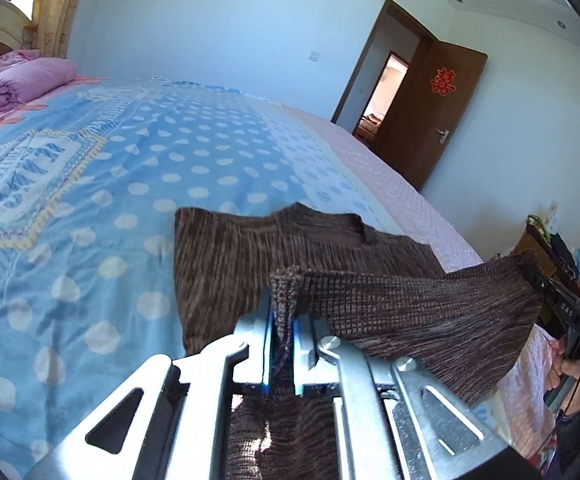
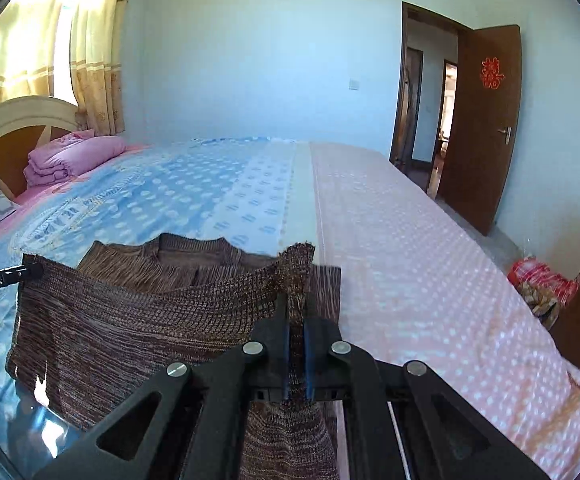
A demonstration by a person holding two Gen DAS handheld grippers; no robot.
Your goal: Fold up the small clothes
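A brown knitted sweater [image 1: 226, 264] lies on the bed, its near hem lifted off the cover. My silver left gripper [image 1: 286, 316] is shut on one corner of that hem, the fabric bunched between its blue pads. My black right gripper [image 2: 297, 320] is shut on the other corner of the sweater [image 2: 130, 320]. The hem hangs stretched between the two grippers. In the left wrist view the right gripper [image 1: 529, 270] shows at the far right with a hand below it. The left gripper [image 2: 36, 270] appears at the left edge of the right wrist view.
The bed carries a blue dotted cover [image 1: 90, 184] and a pink dotted sheet [image 2: 429, 272]. A folded pink quilt [image 2: 70, 160] lies by the headboard [image 2: 14, 120]. A brown door [image 2: 485, 120] stands open at the right. Cluttered red items [image 2: 537, 280] sit beside the bed.
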